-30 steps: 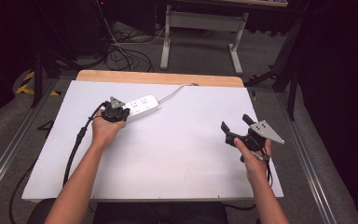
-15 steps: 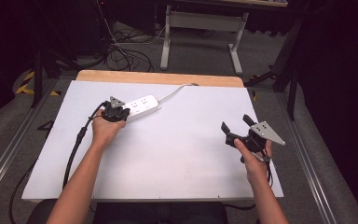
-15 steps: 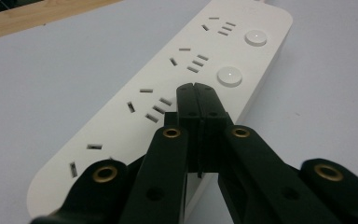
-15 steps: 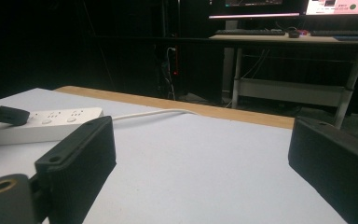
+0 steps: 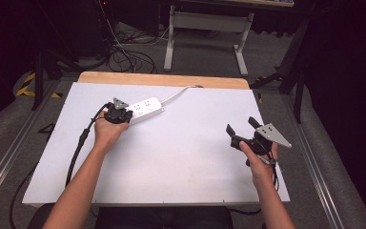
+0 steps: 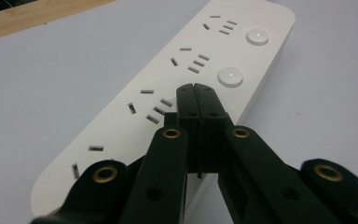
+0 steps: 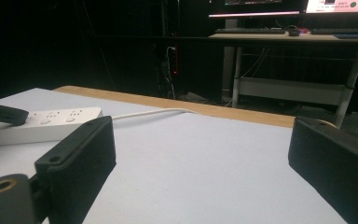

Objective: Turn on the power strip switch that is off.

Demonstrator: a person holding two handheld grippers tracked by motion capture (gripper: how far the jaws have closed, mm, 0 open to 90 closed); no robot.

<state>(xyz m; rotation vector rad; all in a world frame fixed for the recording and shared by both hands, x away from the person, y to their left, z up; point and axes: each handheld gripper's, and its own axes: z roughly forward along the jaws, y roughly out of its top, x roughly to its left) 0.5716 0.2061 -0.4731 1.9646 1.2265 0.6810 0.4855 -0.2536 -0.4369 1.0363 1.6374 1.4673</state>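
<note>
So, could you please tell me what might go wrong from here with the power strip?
The left gripper, jaws shut, bears on the power strip beside a round button; it might slip off target. The unheld strip could slide on the white table. Its cord might snag.

My left claw [image 5: 120,114] sits on the near end of the power strip [image 5: 145,109], toward the table's [image 5: 181,162] far left. My right claw [image 5: 244,131] hangs near the right edge.

A white table [image 5: 171,167] with a wooden far edge [image 5: 162,79]; beyond, floor cables [image 5: 124,55].
</note>
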